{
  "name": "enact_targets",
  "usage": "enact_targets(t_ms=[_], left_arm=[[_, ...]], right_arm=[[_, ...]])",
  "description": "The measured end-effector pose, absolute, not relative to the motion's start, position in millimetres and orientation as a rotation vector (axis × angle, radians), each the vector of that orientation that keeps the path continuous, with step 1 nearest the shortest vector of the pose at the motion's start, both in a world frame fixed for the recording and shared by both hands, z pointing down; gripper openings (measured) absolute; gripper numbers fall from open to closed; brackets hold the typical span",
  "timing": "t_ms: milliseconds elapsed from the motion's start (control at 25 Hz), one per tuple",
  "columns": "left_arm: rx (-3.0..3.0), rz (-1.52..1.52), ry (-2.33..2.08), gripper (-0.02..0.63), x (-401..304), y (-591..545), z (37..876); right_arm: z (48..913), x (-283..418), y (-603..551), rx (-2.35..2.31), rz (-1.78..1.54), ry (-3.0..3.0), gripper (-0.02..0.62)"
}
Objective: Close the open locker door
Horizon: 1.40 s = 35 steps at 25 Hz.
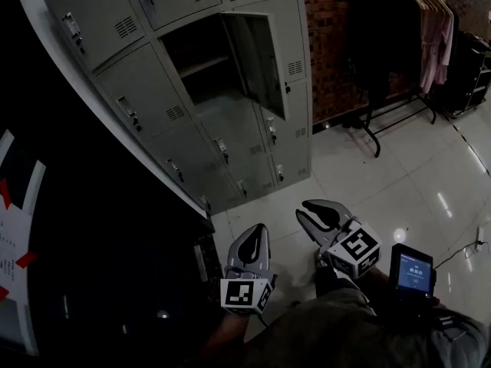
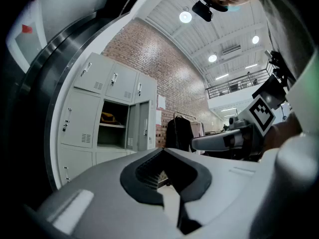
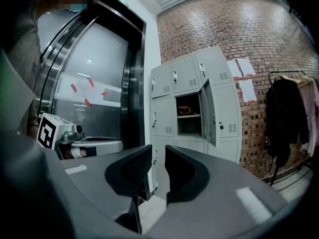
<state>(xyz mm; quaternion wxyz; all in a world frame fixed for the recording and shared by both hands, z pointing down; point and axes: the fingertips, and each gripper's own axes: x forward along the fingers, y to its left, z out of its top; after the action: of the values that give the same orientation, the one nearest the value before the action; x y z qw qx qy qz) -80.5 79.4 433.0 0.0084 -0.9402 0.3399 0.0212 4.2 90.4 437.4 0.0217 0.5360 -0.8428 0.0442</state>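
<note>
On the head view the lockers (image 1: 146, 90) fill the upper left. The door (image 1: 259, 61) of one upper compartment stands swung out towards me, hinged on its right side. Both grippers are low in the picture over the floor (image 1: 383, 182), well apart from that door. My left gripper (image 1: 258, 231) points up at the lockers with its jaws together. My right gripper (image 1: 304, 209) sits just beside it, angled up and left, with a narrow gap between its jaws. A lit screen (image 1: 410, 271) is at lower right, and a rack (image 1: 399, 44) of clothes stands against the brick wall (image 1: 334, 60).

On the left gripper view, the left gripper (image 2: 162, 151) has its jaw tips meeting. The hollow between the pads holds nothing; I only see floor through it. Beyond, the door (image 2: 143, 126) hangs open at the right of its dark compartment, with something yellowish (image 2: 107, 117) on the shelf inside. The right gripper (image 2: 199, 143) reaches in from the right, and dark clothes (image 2: 179, 133) hang past the lockers.

On the right gripper view, the right gripper (image 3: 158, 159) has its jaws a little apart, with a slim slot between the pads and nothing in it. The door (image 3: 207, 112) is far ahead, above the jaws, open and untouched. The left gripper (image 3: 112, 146) lies at the left, before a steel door frame (image 3: 130, 83). The rack (image 3: 286, 118) is at the far right.
</note>
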Motion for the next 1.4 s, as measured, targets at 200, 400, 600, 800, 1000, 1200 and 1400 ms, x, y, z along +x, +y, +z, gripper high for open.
enact_targets(t_ms=[200, 400, 600, 800, 1000, 1200, 1400], left_arm=[[-2.911, 0.071, 1.089, 0.0, -56.4, 32.0, 433.0], [-2.876, 0.077, 1.135, 0.0, -25.3, -37.2, 425.5], [-2.855, 0.091, 1.172, 0.0, 17.5, -110.3, 412.3], [-2.852, 0.105, 1.195, 0.0, 61.6, -174.4, 407.6], [-2.83, 0.139, 1.23, 0.0, 90.3, -224.2, 399.6], [-2.824, 0.132, 1.216, 0.0, 102.5, -254.2, 397.7], [-2.832, 0.122, 1.181, 0.0, 107.2, -270.9, 396.8]], right_arm=[[443.2, 31.9, 42.5, 1.654, 0.134, -2.629, 0.072], [435.9, 65.1, -28.1, 1.633, 0.109, -2.67, 0.072], [419.1, 109.8, -100.5, 1.609, 0.076, -2.692, 0.072], [412.1, 157.6, -163.1, 1.602, 0.052, -2.698, 0.072], [402.0, 189.4, -211.0, 1.568, 0.0, -2.716, 0.074], [390.9, 200.6, -243.4, 1.558, -0.045, -2.739, 0.091], [376.1, 208.6, -263.6, 1.567, -0.123, -2.77, 0.129]])
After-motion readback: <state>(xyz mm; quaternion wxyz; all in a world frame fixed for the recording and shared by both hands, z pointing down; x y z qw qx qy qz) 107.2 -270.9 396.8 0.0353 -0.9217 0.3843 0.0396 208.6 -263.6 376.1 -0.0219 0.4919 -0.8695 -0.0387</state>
